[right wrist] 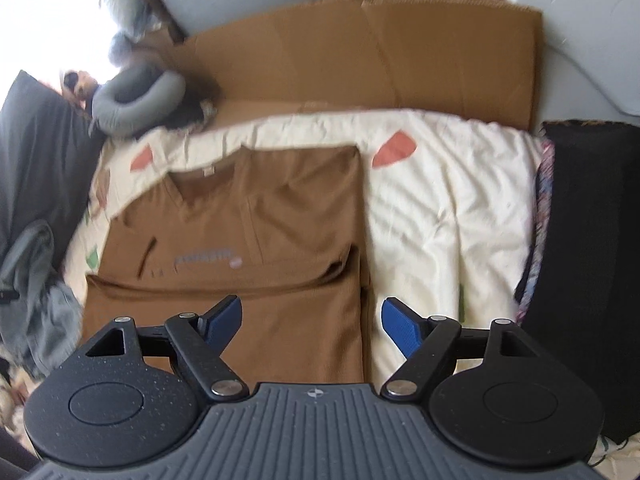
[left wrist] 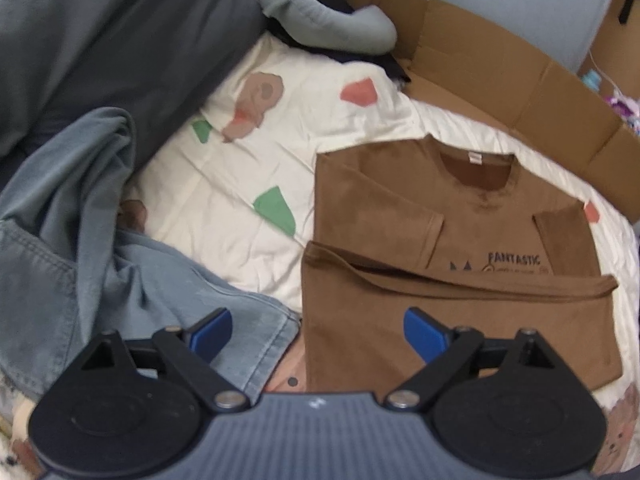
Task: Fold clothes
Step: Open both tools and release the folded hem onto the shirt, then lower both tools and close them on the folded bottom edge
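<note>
A brown T-shirt with dark "FANTASTIC" print lies flat on a cream bedspread, sleeves folded in and its bottom part folded up over the chest. My left gripper hovers open above the shirt's near left corner, holding nothing. In the right wrist view the same brown shirt lies ahead, and my right gripper stands open over its near right edge, nothing between its blue pads.
Light blue jeans and grey garments are heaped at the left. A grey neck pillow and flattened cardboard lie behind. A black cushion stands at the right of the bed.
</note>
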`<state>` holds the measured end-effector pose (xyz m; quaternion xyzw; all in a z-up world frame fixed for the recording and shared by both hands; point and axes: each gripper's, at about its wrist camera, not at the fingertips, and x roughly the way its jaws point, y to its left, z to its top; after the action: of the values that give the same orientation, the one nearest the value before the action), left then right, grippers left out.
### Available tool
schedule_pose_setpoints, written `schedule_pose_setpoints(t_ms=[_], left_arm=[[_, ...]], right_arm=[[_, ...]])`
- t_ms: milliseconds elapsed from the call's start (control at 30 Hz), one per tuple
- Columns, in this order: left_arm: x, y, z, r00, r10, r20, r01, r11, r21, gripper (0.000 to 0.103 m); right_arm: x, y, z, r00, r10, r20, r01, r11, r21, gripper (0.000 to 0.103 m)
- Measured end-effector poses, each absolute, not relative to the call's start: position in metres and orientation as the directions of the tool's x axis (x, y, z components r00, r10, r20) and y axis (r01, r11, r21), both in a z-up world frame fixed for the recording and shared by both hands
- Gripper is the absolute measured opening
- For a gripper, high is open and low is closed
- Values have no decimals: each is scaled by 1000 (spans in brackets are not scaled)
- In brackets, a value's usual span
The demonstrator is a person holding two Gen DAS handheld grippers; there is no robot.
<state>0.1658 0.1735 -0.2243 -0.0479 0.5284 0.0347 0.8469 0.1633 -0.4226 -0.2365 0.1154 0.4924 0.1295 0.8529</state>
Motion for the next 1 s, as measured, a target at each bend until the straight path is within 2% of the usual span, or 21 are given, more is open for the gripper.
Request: schedule_pose_setpoints(t_ms=[200,633,733,800,933,1000], left_arm=[[178,167,-262,412,-4,-911,-88,995,-45,94],[220,158,-335,361,88,-928,-13,996,90,92],[230,157,-352,352,117,-929,4,992,126,88],[236,159,-363,348,135,-928,0,990,145,80],[247,164,-372,359,151,-921,-8,987,158,73],[252,165,-375,370,149,-917,-13,988,155,65]], right_arm=[[170,-415,-271,448,321,-834,-124,947,297,82],[211,-409,-332,410,248,-878,-119,969,218,82],[221,-406,-344,408,224,-885,-121,974,191,82],[228,-403,-353,404,203,-892,-129,978,164,82],[240,-397,-362,407,176,-897,-168,979,116,82],[247,-395,-365,411,165,-897,-185,978,95,82]])
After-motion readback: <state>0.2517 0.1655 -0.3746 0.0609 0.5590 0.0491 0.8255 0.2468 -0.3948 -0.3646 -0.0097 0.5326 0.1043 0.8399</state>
